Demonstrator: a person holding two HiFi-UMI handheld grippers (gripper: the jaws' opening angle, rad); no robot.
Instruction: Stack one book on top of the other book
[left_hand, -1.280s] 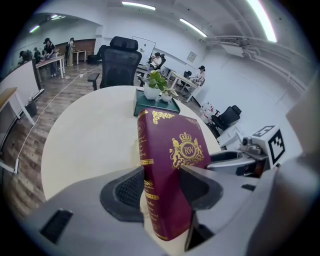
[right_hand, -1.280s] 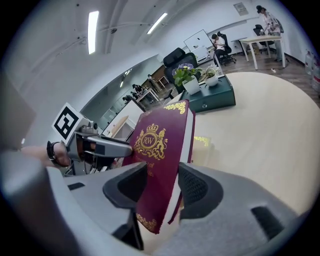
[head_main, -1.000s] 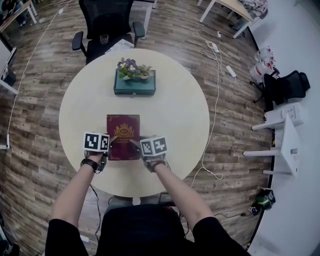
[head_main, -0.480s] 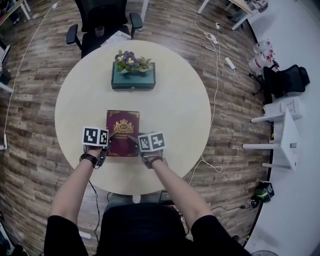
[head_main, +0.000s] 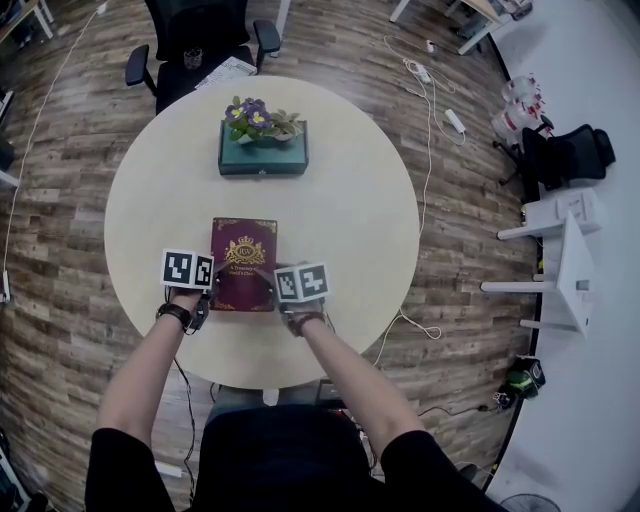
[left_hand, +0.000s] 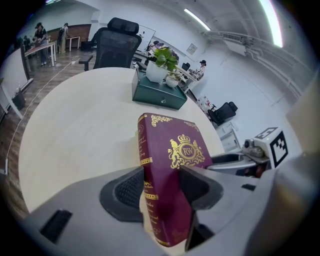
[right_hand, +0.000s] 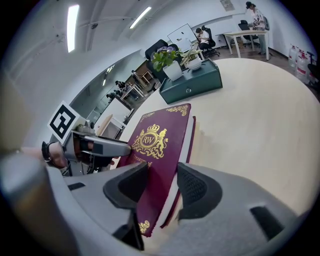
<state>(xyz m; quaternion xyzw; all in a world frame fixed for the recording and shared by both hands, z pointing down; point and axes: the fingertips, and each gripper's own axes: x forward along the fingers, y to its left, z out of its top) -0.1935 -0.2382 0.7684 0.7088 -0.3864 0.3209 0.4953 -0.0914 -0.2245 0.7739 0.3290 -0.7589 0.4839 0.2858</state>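
- left gripper (left_hand: 159, 186): jaws part open, clamped across the near spine-side corner of the maroon book (left_hand: 170, 165), both pads against it
- right gripper (right_hand: 162, 186): same hold on the near corner at the page-edge side, jaws a little narrower, cover and white page block pinched between the pads
- reason for the two-handed corner grip, my guess: it keeps a heavy hardback flat and square while it is set down
- book is in front of the person near the table's front edge, gold crest up, long side running away from the person
- second book: none seen apart from this one; it could be underneath, cannot tell, so stack done or not is unclear
- next move, my guess: let go only once the book rests flat, otherwise it tips
- table (head_main: 350, 200): round, pale, matte, bare around the book
- teal box (head_main: 263, 162) with potted flowers on top, at the far side, well apart from the book
- office chair (head_main: 200, 40) beyond the table
- wood plank floor (head_main: 60, 300), cable (head_main: 430, 150) trailing on the right, white furniture (head_main: 560, 260) by the wall
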